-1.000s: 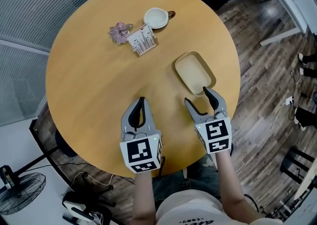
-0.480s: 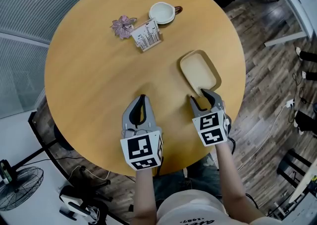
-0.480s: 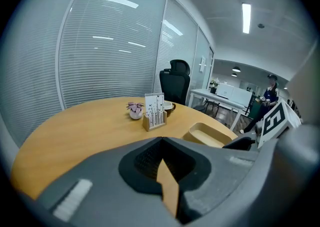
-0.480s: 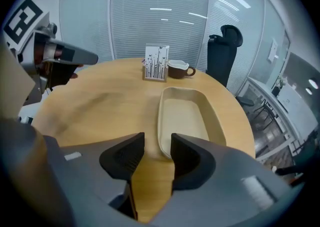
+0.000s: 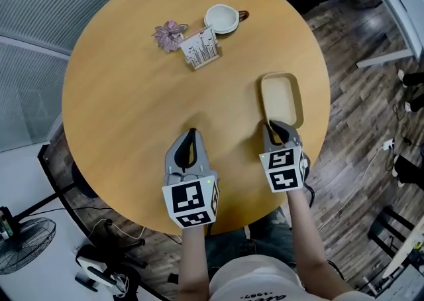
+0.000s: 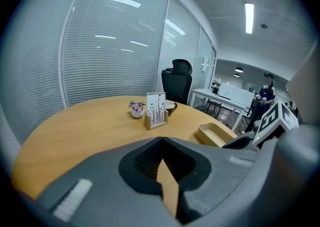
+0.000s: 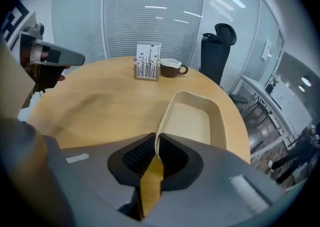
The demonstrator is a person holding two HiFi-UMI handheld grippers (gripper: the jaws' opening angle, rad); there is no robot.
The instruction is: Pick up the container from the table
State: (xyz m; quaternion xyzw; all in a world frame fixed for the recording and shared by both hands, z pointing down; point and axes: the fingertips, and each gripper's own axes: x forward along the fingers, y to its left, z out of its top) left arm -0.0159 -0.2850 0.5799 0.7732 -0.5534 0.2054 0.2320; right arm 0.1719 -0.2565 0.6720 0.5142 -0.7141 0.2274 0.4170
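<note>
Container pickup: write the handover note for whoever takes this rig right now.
Right tongs: shut on the near rim of the container.
Left tongs: shut, empty, over the table.
Container: empty, near the table's right edge, apparently not lifted yet.
Done: the grasp.
Left: raise the container clear of the table.

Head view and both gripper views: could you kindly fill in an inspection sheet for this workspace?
Surface: round wooden table.
Job's things: beige container, by the table's right edge.
Clutter: card holder, cup, flower ornament, far side.
Grippers: right hand-held gripper shut on the container's near rim; left hand-held gripper shut, empty.
Cables: one cable on the floor, right.
Surroundings: fan, office chair, blinds.
</note>
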